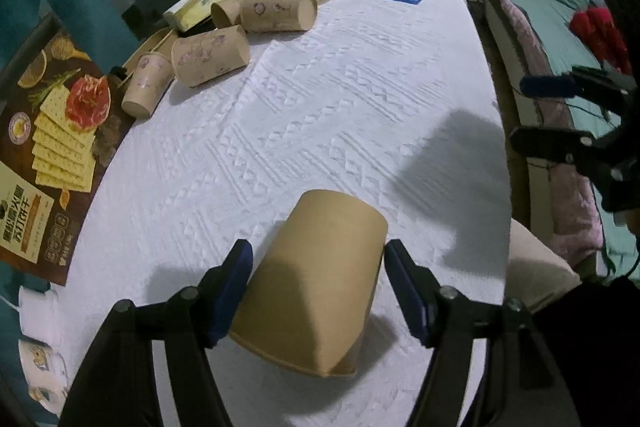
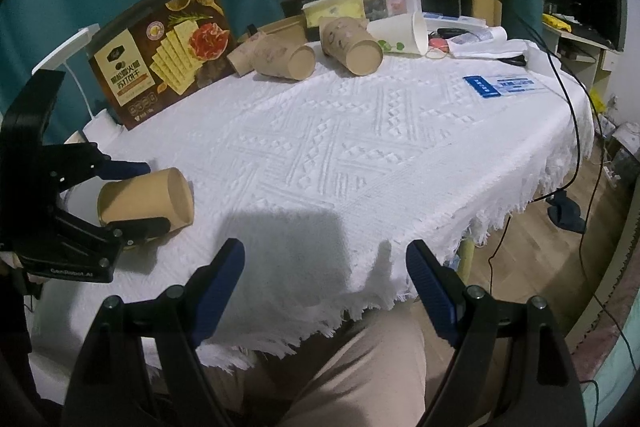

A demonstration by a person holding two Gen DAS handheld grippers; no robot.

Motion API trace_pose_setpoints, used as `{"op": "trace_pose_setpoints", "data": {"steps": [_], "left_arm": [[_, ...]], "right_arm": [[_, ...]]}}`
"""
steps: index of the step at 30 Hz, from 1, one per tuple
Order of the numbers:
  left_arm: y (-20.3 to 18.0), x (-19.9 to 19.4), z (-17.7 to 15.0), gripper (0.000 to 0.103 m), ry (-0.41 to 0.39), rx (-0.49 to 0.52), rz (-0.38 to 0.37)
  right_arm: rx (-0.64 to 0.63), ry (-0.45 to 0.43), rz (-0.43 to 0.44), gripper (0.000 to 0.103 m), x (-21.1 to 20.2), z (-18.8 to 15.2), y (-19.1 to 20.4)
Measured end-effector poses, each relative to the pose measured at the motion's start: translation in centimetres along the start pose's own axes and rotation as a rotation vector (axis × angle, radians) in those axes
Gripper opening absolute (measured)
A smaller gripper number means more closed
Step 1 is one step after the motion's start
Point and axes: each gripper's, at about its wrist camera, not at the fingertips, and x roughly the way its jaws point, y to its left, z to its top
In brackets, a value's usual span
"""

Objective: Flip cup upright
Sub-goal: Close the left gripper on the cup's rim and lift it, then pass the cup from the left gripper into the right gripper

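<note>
Our left gripper [image 1: 318, 291] straddles the brown cup [image 1: 316, 283], lying sideways on the white tablecloth [image 1: 320, 99], base pointing away; jaws wide, not quite gripping. Our right gripper [image 2: 325, 291] hangs open, empty, farther off.

mid tablecloth [image 2: 360, 147]: open | far edge: lying cups [image 2: 356, 45], cracker box [image 2: 160, 55] crowd it | near left: cup [image 2: 146, 197]
</note>
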Motion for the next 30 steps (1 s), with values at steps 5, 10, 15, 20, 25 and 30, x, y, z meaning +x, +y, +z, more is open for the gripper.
{"op": "trace_pose_setpoints", "data": {"steps": [5, 10, 15, 20, 25, 30], "left_arm": [[0.4, -0.1, 0.2, 0.078, -0.025, -0.040, -0.026], [1.7, -0.6, 0.5, 0.085, -0.048, -0.141, -0.050], [3.2, -2.6, -0.9, 0.085, -0.125, -0.242, -0.113], [6.2, -5.0, -4.3, 0.085, -0.185, -0.409, -0.120], [9.0, -6.8, -8.2, 0.086, -0.199, -0.549, -0.033], [11.2, -7.8, -12.5, 0.086, -0.183, -0.689, 0.058]], "right_arm": [[0.005, 0.019, 0.007, 0.081, 0.7, 0.3, -0.1], [-0.101, 0.024, -0.028, 0.081, 1.5, 1.3, 1.0], [-0.277, 0.062, -0.011, 0.081, 2.9, 3.8, 3.1], [-0.459, 0.096, 0.101, 0.081, 3.8, 6.1, 7.4], [-0.640, 0.138, 0.231, 0.081, 4.2, 6.6, 13.1], [-0.913, 0.223, 0.265, 0.081, 4.8, 4.9, 18.2]]}}
